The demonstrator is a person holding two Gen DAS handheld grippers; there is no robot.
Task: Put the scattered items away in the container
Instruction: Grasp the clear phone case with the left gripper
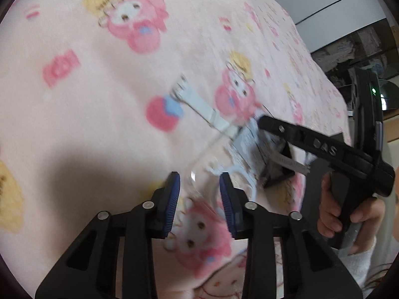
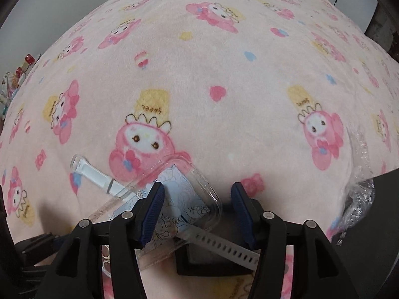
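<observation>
Between my right hand-held gripper's [image 2: 197,208] wide-open, empty pads lay the clear phone case [image 2: 174,199], across a white watch strap [image 2: 99,175] and the black box [image 2: 212,261] on the bed blanket [image 2: 224,87]. Light, slick, flexible; I judged its rim the best hold. My left hand-held gripper [image 1: 199,199] hung open.

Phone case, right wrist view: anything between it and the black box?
Yes. A watch strap lies under the phone case and across the black box, so the case rests on the strap. The right gripper has open jaws astride the case; nothing blocks them.
</observation>
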